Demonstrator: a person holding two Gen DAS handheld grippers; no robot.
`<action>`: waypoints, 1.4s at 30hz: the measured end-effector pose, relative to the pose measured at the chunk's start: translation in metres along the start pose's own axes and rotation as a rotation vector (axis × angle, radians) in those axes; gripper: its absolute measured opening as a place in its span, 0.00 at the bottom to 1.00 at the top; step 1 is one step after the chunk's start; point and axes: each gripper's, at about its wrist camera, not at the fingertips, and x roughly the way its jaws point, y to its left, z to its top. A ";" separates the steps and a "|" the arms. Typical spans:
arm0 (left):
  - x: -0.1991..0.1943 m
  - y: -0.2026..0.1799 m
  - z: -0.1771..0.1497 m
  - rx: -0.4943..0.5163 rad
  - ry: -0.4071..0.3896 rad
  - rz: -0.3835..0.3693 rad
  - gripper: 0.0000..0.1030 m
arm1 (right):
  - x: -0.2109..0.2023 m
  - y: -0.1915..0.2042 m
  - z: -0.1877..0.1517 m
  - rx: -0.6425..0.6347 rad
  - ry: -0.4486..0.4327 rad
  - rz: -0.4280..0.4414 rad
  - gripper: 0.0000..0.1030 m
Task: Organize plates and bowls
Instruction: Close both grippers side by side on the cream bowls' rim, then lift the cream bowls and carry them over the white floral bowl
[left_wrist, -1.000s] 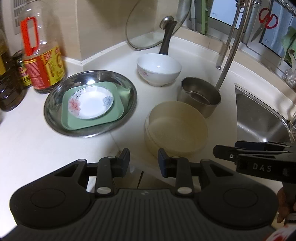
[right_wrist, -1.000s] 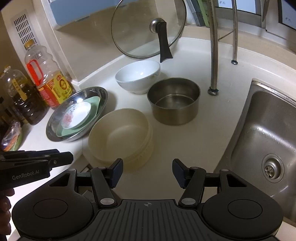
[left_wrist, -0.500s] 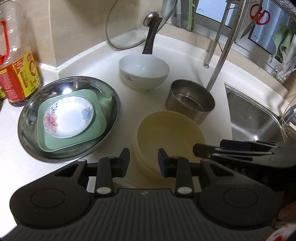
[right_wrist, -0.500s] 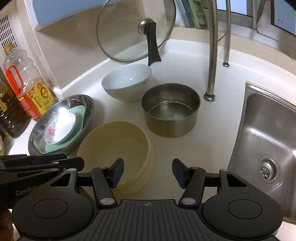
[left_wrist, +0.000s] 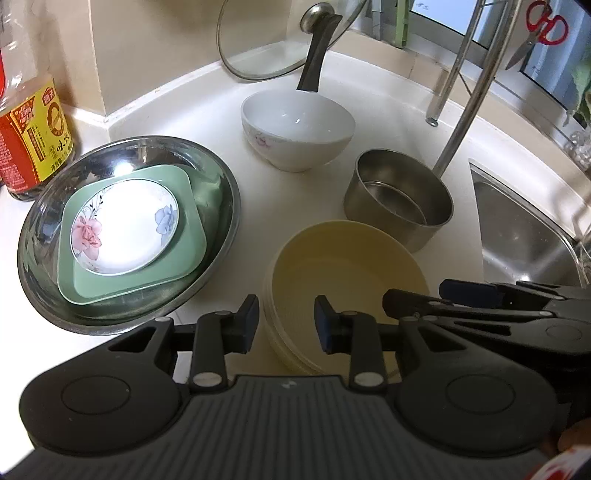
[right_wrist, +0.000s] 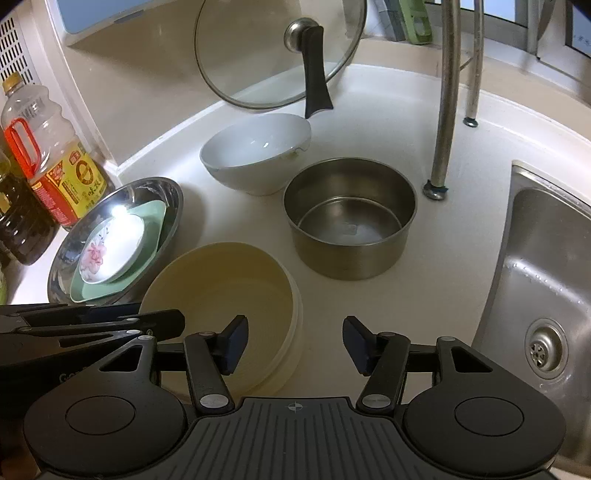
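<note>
left gripper (left_wrist: 284, 319): angled down, unclenched, empty | right gripper (right_wrist: 293, 345): angled down, unclenched, empty

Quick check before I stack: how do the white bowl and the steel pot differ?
The white bowl is ceramic with flared, curved sides and a pink flower print; the steel pot is bare metal with straight vertical walls and a flat bottom. The bowl sits nearer the glass lid, the pot nearer the sink. Both stand upright and empty.

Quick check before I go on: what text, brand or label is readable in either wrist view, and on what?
"Go": start of a cut-off brand word on the left gripper body, right wrist view.
Oil bottle label: Chinese characters and a round logo, too small to read.
Dark bottle: label unreadable.
Nothing else carries text.
</note>
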 end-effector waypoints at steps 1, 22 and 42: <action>0.001 -0.001 0.000 -0.003 0.003 0.004 0.28 | 0.002 -0.001 0.001 -0.001 0.006 0.005 0.54; 0.007 -0.003 -0.003 -0.036 0.017 0.057 0.16 | 0.005 -0.003 0.001 -0.036 0.023 0.075 0.25; -0.017 -0.001 0.016 -0.038 -0.047 0.068 0.14 | -0.006 0.004 0.026 -0.093 -0.030 0.102 0.15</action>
